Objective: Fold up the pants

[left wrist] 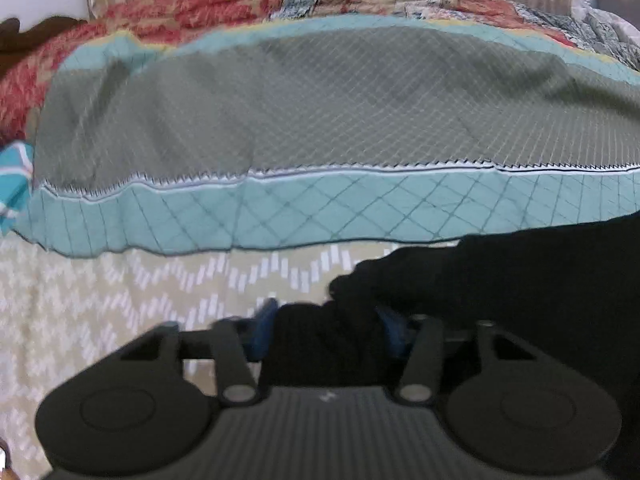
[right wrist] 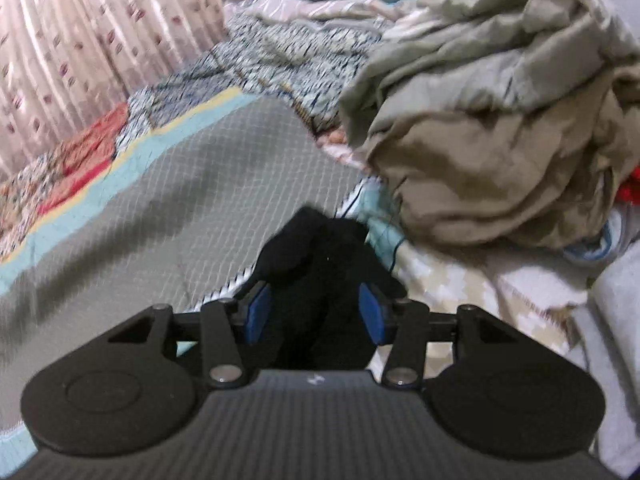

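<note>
On the bed quilt (left wrist: 320, 120), black pants (right wrist: 320, 280) bunched between both grippers; left gripper (left wrist: 326, 324) and right gripper (right wrist: 316, 308) each clenched on cloth. Best keep tension even, lay flat, align edges.

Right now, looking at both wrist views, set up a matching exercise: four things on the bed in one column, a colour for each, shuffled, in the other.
Things:
1. pants
2. gripper pads
3. crumpled bedding heap
4. quilt border

Colours:
A. blue
B. beige
C. black
D. turquoise

Pairs: 1-C, 2-A, 3-B, 4-D
</note>
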Tool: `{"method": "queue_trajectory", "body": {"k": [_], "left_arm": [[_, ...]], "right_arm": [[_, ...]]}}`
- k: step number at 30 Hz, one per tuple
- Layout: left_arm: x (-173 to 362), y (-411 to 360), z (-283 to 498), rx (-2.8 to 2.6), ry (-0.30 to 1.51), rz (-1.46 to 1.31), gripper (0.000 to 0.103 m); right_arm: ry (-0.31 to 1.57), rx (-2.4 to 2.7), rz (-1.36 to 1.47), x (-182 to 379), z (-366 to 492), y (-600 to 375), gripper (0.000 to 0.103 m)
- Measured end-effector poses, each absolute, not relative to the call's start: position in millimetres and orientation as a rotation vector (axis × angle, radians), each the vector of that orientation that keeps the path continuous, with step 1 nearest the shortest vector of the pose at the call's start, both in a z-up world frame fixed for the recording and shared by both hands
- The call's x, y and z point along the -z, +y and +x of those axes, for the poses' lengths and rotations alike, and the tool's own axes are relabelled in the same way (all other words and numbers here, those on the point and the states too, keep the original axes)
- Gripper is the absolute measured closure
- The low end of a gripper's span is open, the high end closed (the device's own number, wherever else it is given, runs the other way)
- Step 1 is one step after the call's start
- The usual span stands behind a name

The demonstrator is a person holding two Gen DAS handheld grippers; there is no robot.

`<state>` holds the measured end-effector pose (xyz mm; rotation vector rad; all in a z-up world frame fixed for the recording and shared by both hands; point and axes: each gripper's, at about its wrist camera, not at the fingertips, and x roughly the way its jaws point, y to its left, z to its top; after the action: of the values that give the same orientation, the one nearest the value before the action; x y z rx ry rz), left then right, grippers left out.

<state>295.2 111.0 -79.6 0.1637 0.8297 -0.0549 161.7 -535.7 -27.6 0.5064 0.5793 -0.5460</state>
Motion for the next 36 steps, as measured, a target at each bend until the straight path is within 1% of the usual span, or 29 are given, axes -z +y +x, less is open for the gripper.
{"method": "queue_trajectory", "body": {"k": [3,6,10,12,15,17,21,22,23,24,25,26,27,29,32,33,34,35,36], "left_arm": [[70,140,299,-0.089,0.774,0.027,0.062],[71,161,301,-0.155,0.777,-0.109,0.062],[75,144,300,-0.157,0.762,-0.032,0.061],[79,146,303,-0.164,0.783,-0.049,0.06],[83,151,303,-0.166,0.799,-0.072,0.058],[85,152,300,-0.166,0.798,-0.07,0.058],[87,152,300,-0.173,0.799,-0.063,0.057],[88,150,300,-0.176,0.8,-0.06,0.057],[88,149,300,-0.18,0.799,-0.058,0.057],[87,149,301,-0.181,0.798,-0.058,0.057],[87,149,301,-0.182,0.797,-0.058,0.057],[87,149,301,-0.18,0.797,-0.059,0.057],[88,149,300,-0.177,0.796,-0.062,0.057],[88,150,301,-0.176,0.795,-0.065,0.057],[83,150,297,-0.177,0.767,-0.064,0.059],[80,151,295,-0.183,0.75,-0.067,0.06],[78,152,294,-0.189,0.74,-0.073,0.06],[78,154,293,-0.191,0.737,-0.088,0.06],[79,156,292,-0.185,0.741,-0.098,0.06]], "right_arm": [[0.557,0.571,0.482,16,166,-544,0.051],[0.54,0.561,0.494,9,174,-547,0.051],[0.567,0.55,0.445,20,190,-543,0.051],[0.619,0.564,0.444,35,197,-545,0.051],[0.623,0.587,0.508,50,196,-555,0.051],[0.6,0.591,0.538,52,196,-560,0.051],[0.586,0.557,0.434,41,218,-555,0.051],[0.602,0.538,0.399,41,227,-554,0.049],[0.642,0.533,0.364,44,236,-554,0.042],[0.73,0.549,0.312,52,246,-554,0.045],[0.833,0.572,0.263,61,255,-554,0.051],[0.852,0.562,0.263,64,253,-554,0.081],[0.822,0.53,0.297,61,247,-554,0.091],[0.727,0.535,0.298,43,232,-551,0.092],[0.493,0.581,0.336,3,198,-560,0.094],[0.397,0.635,0.334,-10,184,-564,0.101],[0.359,0.699,0.295,-16,176,-567,0.101],[0.374,0.752,0.259,-18,175,-572,0.101],[0.45,0.79,0.254,-14,176,-582,0.101]]}}
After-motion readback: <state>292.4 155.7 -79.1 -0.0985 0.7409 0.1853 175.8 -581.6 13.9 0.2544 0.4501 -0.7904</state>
